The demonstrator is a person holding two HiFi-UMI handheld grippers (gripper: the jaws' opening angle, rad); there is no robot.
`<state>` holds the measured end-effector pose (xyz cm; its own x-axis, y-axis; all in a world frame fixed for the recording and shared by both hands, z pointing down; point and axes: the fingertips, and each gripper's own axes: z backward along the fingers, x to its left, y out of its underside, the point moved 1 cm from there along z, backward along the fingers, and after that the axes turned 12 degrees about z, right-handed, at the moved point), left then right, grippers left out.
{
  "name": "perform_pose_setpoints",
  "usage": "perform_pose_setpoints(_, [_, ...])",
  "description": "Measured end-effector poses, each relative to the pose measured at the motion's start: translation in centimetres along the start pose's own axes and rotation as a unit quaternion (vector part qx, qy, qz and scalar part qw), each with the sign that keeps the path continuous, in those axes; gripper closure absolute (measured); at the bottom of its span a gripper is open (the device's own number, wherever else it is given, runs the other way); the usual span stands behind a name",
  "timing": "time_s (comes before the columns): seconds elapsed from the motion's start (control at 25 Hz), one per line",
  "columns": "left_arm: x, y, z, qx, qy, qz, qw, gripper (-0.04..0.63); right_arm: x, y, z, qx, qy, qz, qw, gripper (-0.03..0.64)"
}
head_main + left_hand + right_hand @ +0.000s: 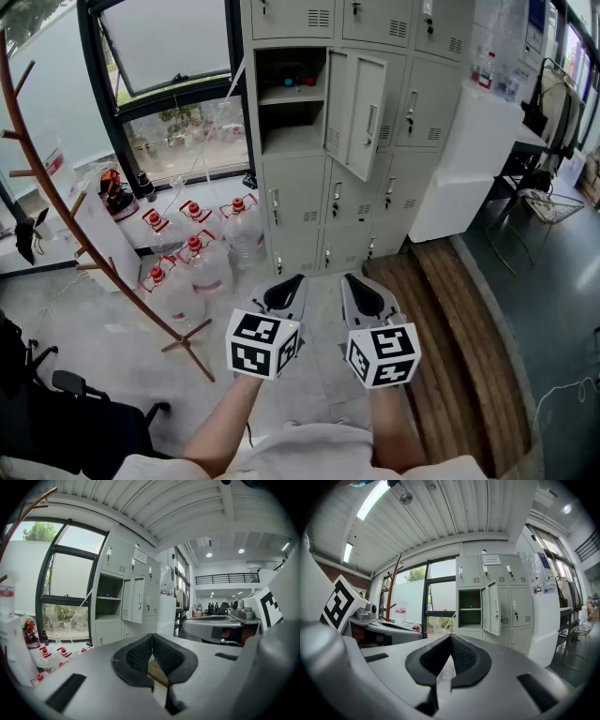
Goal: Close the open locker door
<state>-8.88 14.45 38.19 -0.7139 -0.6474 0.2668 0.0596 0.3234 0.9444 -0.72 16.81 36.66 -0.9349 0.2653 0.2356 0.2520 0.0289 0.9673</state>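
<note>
A bank of grey lockers (375,122) stands ahead against the back wall. One locker (292,98) near the top left is open, with small items on its shelf. Its door (358,111) swings out to the right, handle facing me; the door (493,607) also shows in the right gripper view and the door (136,599) in the left gripper view. My left gripper (289,286) and right gripper (361,289) are held side by side low in front of me, well short of the lockers. Both are shut with nothing between the pads.
Several clear water bottles with red caps (192,246) stand on the floor left of the lockers. A wooden coat stand (56,178) rises at the left. A white cabinet (464,169) sits right of the lockers, and a wooden platform (450,337) runs along the floor.
</note>
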Motion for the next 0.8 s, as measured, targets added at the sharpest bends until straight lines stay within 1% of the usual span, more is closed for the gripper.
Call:
perform_pose_setpoints(0.2, [0.3, 0.2, -0.1, 0.001, 0.003, 0.002, 1.0, 0.586, 0.4, 0.3, -0.2, 0.005, -0.001, -0.007, 1.0, 0.612])
perform_pose_setpoints(0.4, [0.2, 0.2, -1.0, 0.002, 0.006, 0.003, 1.0, 0.587, -0.3, 0.8, -0.5, 0.006, 0.002, -0.015, 1.0, 0.612])
perform_pose_setpoints(0.68, [-0.1, 0.2, -3.9, 0.005, 0.01, 0.013, 0.9999, 0.588, -2.7, 1.8, -1.9, 0.006, 0.0, -0.026, 1.0, 0.612])
perform_pose_setpoints(0.8, [0.1, -0.2, -5.8, 0.003, 0.002, 0.018, 0.9998, 0.588, -4.2, 2.1, -3.3, 0.002, -0.008, -0.027, 1.0, 0.612])
